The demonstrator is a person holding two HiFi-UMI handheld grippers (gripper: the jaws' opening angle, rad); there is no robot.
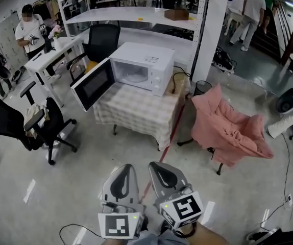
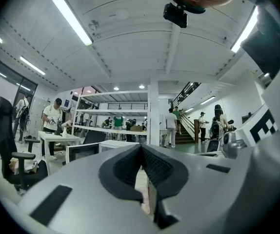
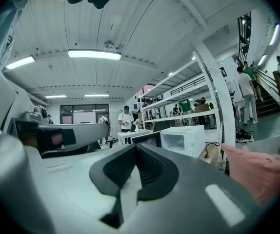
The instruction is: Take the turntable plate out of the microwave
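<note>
Microwave (image 1: 141, 68) at 12 o'clock is open, but left gripper (image 1: 124, 168) and right gripper (image 1: 158, 167) (both clenched, empty) sit well short of it, so the plate probably isn't out yet.

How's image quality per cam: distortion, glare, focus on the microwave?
Head view: evenly lit, mild barrel bend, microwave sharp. Left gripper view: heavy fisheye with black corners, ceiling strip light blown out, left tongs filling the lower frame, slightly soft. Right gripper view: same fisheye, ceiling lamp glaring, microwave small but clear.
</note>
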